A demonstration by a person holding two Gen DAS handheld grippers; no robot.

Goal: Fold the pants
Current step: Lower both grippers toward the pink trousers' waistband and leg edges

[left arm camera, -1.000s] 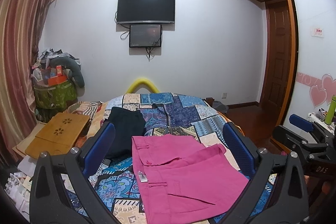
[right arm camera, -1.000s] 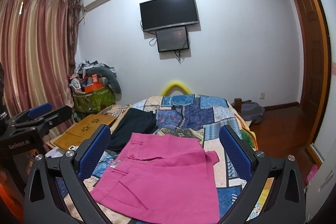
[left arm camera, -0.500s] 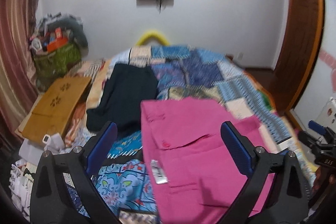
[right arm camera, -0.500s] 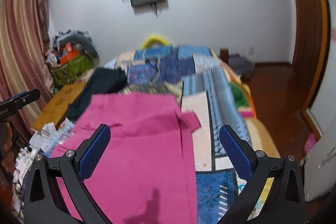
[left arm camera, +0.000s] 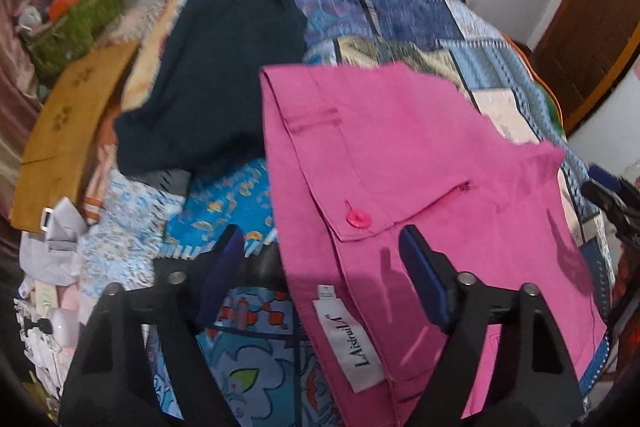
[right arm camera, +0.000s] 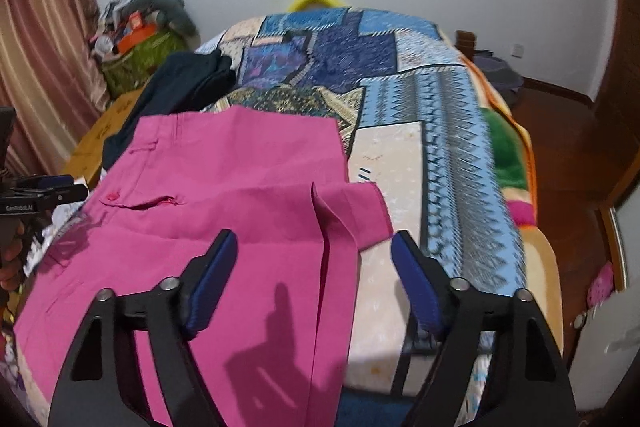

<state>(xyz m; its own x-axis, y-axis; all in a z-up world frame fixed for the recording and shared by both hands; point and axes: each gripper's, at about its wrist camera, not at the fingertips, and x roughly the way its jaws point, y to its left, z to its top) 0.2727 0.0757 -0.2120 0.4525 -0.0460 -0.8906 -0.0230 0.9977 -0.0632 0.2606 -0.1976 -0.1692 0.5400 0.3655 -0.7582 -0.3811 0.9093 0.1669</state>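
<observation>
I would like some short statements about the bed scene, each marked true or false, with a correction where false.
1. The pink pants lie on the patchwork bedspread. True.
2. The left tool clamps the white label. False: its jaws, just closing, stand apart.
3. A dark garment lies beside the pants. True.
4. The right tool holds a green shirt. False: it is open above the pants' edge.
</observation>
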